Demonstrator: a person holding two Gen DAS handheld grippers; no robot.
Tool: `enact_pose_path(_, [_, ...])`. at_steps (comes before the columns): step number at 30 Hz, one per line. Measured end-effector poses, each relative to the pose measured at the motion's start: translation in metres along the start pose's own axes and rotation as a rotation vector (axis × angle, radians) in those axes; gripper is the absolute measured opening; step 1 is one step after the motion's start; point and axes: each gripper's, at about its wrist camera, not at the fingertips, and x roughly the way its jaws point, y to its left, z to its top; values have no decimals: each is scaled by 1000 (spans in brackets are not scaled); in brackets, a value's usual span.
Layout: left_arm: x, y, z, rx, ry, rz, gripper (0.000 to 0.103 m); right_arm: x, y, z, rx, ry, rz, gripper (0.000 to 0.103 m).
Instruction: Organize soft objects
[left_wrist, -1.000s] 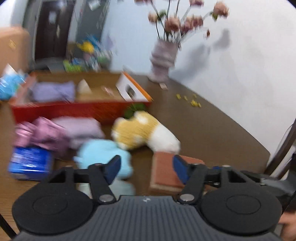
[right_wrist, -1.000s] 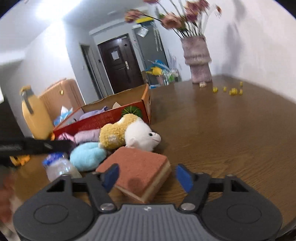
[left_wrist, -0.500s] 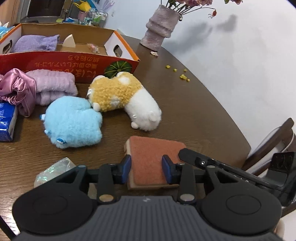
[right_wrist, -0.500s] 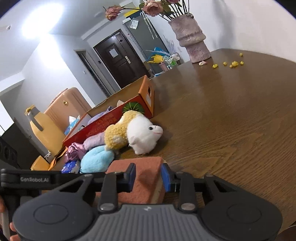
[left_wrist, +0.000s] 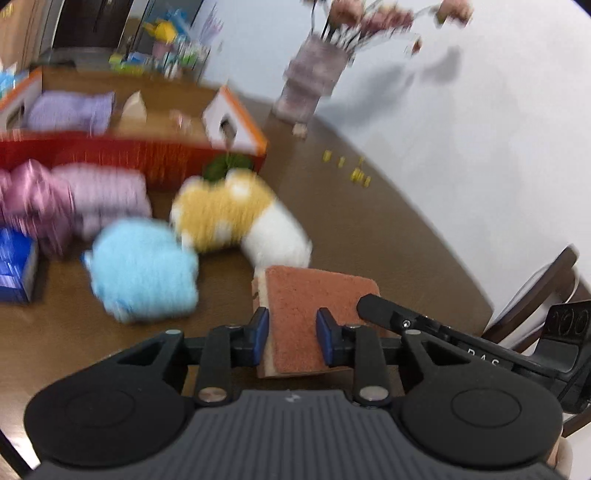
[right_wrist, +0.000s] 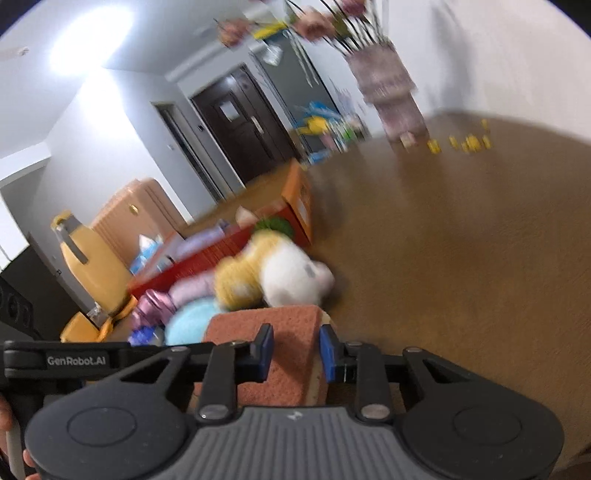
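Both grippers hold one orange-topped sponge (left_wrist: 314, 299) with a yellow underside. My left gripper (left_wrist: 291, 341) is shut on its near edge. My right gripper (right_wrist: 296, 352) is shut on the same sponge (right_wrist: 288, 328) from the other side, and its arm (left_wrist: 443, 328) crosses the left wrist view. Beyond the sponge lie a yellow-and-white plush toy (left_wrist: 236, 218), a light blue plush (left_wrist: 144, 269), folded pink cloth (left_wrist: 103, 195) and a shiny pink scrunchie (left_wrist: 29, 199). An open red cardboard box (left_wrist: 122, 155) behind them holds a lilac towel (left_wrist: 70, 110).
A vase of dried flowers (left_wrist: 314, 81) stands at the far side of the brown table (left_wrist: 388, 236), with small yellow bits (left_wrist: 354, 170) near it. A blue packet (left_wrist: 14, 269) lies at the left. A chair (left_wrist: 532, 291) stands at the right edge. A yellow jug (right_wrist: 85, 258) is off the table.
Both grippers went from open a second ago to closed on the sponge. The sponge now sits higher and tilted between them, and the views are blurred from motion.
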Motion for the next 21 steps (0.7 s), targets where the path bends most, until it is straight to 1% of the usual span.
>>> enact_pose_path(3, [-27, 5, 30, -8, -95, -5, 28, 10, 27, 42, -66, -42, 55, 26])
enact_pose_path(5, [-40, 16, 59, -26, -140, 7, 28, 25, 47, 71, -110, -53, 87, 26])
enact_pose_path(7, [-50, 33, 92, -47, -170, 20, 28, 51, 73, 106, -166, -62, 125, 26])
enact_pose_path(9, [-56, 56, 123, -65, -191, 41, 28, 80, 90, 131, -176, -61, 158, 24])
enact_pose_path(11, [-54, 84, 149, -87, -189, 81, 28, 120, 107, 149, -176, -29, 182, 24])
enact_pose_path(13, [-45, 112, 168, -114, -167, 135, 28, 166, 121, 156, -159, 34, 187, 24])
enact_pose_path(15, [-36, 141, 176, -145, -151, 197, 28, 206, 129, 155, -141, 96, 196, 24])
enact_pose_path(16, [-33, 154, 177, -159, -137, 216, 28, 228, 133, 152, -139, 131, 196, 24])
enact_pose_path(19, [-17, 187, 171, -177, -89, 265, 28, 271, 138, 139, -122, 216, 186, 24])
enact_pose_path(21, [-8, 204, 169, -181, -60, 295, 28, 289, 143, 126, -128, 260, 173, 24])
